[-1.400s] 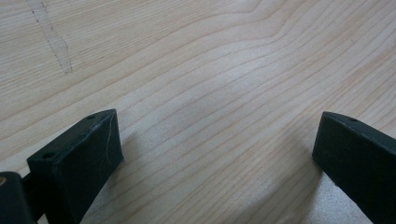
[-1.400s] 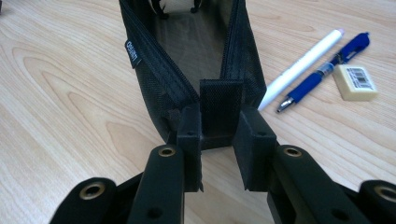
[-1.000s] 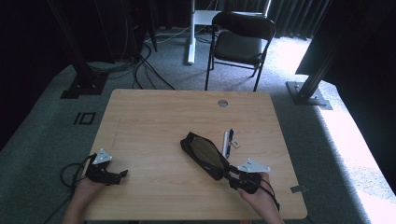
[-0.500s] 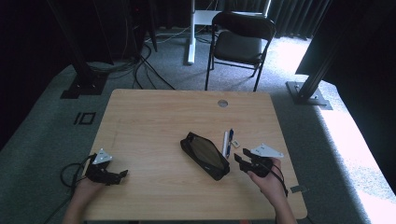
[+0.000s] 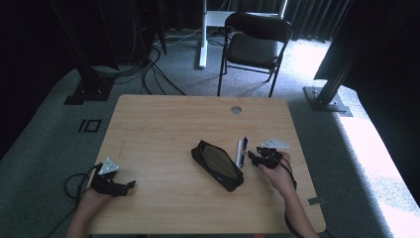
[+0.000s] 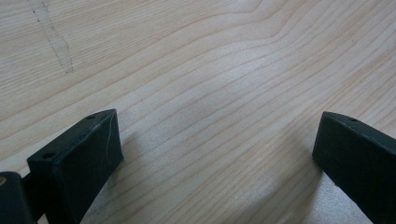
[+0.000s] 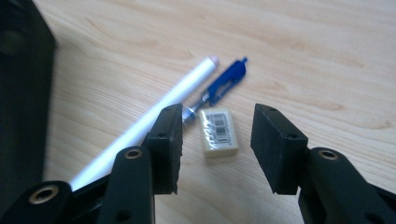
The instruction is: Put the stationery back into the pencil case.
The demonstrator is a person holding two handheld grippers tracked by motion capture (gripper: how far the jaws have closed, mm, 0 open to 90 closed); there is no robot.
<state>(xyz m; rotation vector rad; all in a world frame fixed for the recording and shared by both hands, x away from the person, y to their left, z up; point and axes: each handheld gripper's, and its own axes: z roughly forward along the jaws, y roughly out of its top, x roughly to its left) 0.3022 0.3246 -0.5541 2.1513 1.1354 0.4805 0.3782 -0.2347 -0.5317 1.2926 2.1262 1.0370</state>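
Right gripper view, nearest: our right gripper (image 7: 217, 142) points down at the table (image 7: 327, 56), its two black jaws part-way apart with nothing pressed between them; they have just been opening a little.
Eraser: a small pale eraser (image 7: 218, 132) with a barcode label lies flat on the wood in the gap between the jaws, touching neither pad.
How the eraser will handle: we judge it light, slightly soft and rubbery, not fragile; the printed wrapper may be a bit slick, the bare rubber edges should grip well.
Where to take hold: we would close on its two long sides, pads low and square to them, since it lies flat and offers little height.
Blue pen: a blue pen (image 7: 219, 88) lies just beyond the eraser, near its far end; whether they touch we cannot tell.
White stick: a white pen-like stick (image 7: 154, 121) lies alongside the blue pen, passing behind the left jaw; closing carelessly could nudge it.
Pouch: a black pouch (image 5: 217, 164) lies just left of the pens in the high view, open side up as far as we can tell.
Left gripper: our left gripper (image 5: 113, 181) rests near the table's front left edge, well apart from everything; its jaws stand wide over bare wood.
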